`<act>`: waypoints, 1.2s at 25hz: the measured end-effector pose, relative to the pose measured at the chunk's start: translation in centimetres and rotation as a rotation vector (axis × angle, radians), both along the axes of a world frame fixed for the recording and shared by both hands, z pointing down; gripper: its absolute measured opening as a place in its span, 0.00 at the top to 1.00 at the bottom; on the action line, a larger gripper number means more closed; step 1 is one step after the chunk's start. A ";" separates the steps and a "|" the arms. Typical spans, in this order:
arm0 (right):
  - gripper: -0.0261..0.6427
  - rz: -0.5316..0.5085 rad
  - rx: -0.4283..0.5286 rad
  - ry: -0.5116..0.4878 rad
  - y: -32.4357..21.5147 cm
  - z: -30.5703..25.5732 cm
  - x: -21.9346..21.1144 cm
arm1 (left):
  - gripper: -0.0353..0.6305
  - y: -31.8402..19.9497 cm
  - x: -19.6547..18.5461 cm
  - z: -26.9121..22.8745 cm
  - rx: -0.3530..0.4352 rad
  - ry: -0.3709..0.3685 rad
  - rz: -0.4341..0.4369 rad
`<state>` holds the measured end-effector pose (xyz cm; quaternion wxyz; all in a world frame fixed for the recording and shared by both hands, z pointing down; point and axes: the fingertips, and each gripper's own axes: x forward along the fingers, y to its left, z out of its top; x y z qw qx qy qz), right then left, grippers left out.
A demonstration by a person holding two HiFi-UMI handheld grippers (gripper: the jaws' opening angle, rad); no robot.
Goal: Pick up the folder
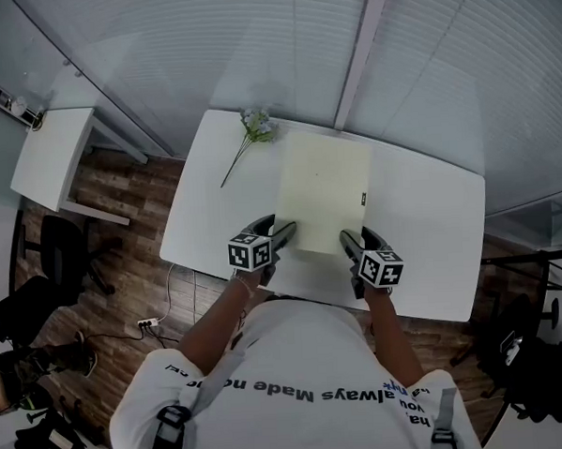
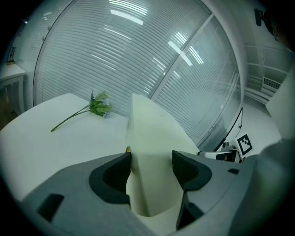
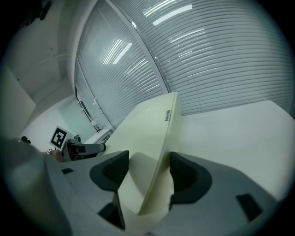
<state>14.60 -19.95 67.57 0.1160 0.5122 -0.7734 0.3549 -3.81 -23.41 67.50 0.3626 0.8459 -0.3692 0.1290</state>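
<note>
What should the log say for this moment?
step: reaching folder | left tool: open, folder corner between jaws | right tool: open, other corner between jaws | flower: beside folder

I'm looking down on a person who is wearing a white short-sleeved T-shirt (image 1: 297, 354) with a line of dark lettering (image 1: 271, 390) running across it. Grey shoulder straps (image 1: 170, 433) with black buckles are crossing the shirt on both sides. The left claw (image 1: 283, 234) and the right claw (image 1: 354, 243) are showing smooth matte grey bodies. Each is carrying a white cube, the left cube (image 1: 250, 251) and the right cube (image 1: 380, 268), printed with black square markers. Up close, the jaws are wearing dark, finely ribbed pads (image 2: 113, 173).
</note>
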 end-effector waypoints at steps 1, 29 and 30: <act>0.54 -0.003 0.006 0.001 0.0 -0.3 0.0 | 0.52 0.1 0.0 -0.3 0.004 -0.001 0.000; 0.54 -0.006 0.221 0.026 -1.1 -11.8 0.1 | 0.52 -1.1 0.1 -12.1 0.236 0.020 -0.048; 0.54 -0.007 0.228 0.026 -1.1 -12.2 0.1 | 0.52 -1.1 0.0 -12.6 0.245 0.021 -0.051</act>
